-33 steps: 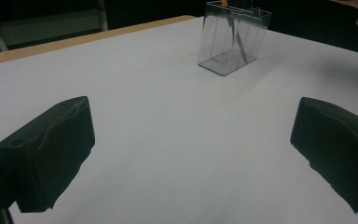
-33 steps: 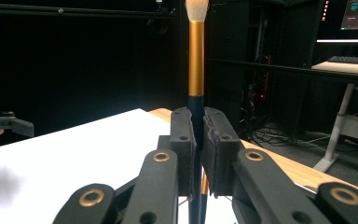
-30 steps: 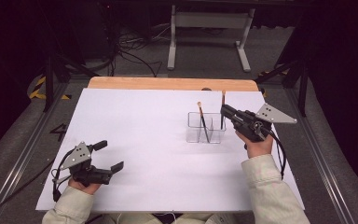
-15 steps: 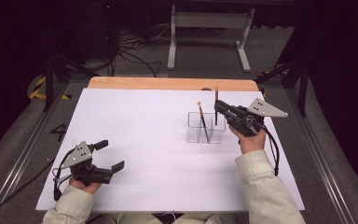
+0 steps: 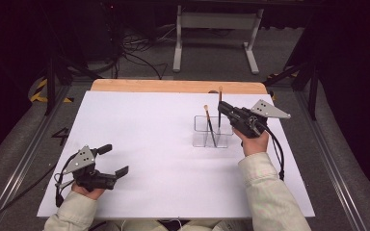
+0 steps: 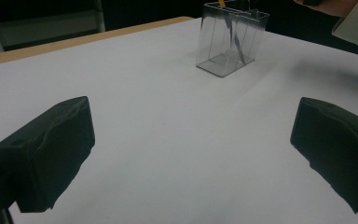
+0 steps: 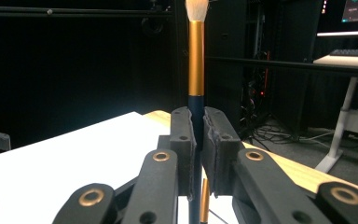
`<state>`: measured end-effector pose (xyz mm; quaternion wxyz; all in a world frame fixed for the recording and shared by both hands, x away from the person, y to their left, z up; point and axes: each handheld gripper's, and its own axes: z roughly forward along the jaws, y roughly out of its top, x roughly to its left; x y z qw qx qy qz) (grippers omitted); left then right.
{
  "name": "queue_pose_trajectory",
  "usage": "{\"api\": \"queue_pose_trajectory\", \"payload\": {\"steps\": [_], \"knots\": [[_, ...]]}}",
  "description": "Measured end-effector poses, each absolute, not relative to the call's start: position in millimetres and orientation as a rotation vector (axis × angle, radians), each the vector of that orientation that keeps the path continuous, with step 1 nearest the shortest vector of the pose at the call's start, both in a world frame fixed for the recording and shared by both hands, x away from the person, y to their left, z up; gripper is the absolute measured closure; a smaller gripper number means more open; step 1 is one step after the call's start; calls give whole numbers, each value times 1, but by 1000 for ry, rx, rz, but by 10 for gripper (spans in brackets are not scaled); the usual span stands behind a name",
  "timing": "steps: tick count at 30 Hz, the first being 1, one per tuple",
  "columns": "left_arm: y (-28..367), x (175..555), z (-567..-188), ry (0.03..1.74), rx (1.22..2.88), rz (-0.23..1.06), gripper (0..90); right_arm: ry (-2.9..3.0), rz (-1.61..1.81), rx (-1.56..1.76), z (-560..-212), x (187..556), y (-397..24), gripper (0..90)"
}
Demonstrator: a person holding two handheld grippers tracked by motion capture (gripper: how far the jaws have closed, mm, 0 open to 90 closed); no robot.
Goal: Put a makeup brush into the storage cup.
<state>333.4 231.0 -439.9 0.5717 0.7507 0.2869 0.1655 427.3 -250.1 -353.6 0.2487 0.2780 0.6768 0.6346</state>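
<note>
Makeup brush [image 7: 196,60], clamped upright in the right tongs [image 5: 223,109], has shifted over the clear holder [image 5: 212,132]; lowering seems next; left tongs [image 5: 114,161] gape idle.

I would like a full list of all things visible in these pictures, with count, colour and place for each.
held brush: one, dark handle, gold ferrule, pale bristles; upright between the jaws of the right gripper, above the clear holder.
standing brush: one, dark handle, pale tip; leaning inside the clear holder.
clear holder: one, transparent, with compartments; right half of the white sheet.
white sheet: one, white; covers most of the table.
table edge: one, light wood; far side, beyond the sheet.
desk frame: one, grey; on the floor behind the table.
cables: several, black; on the floor at the back left.
left gripper: one, black; near left corner, jaws apart, nothing between them.
right gripper: one, black; jaws shut on the held brush.
sleeves: two, cream; bottom edge.
</note>
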Motion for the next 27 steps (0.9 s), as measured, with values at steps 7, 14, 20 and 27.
{"api": "queue_pose_trajectory", "payload": {"steps": [7,14,20,27], "knots": [[231,334,-440,669,1763,391,3,1851,1729,790,-360,432,-246,827],[232,333,-440,669,1762,392,3,1870,1721,819,-366,435,-245,827],[232,333,-439,669,1763,393,3,1892,1705,838,-371,436,-245,827],[232,333,-439,666,1765,395,3,1899,1705,855,-375,437,-244,827]]}}
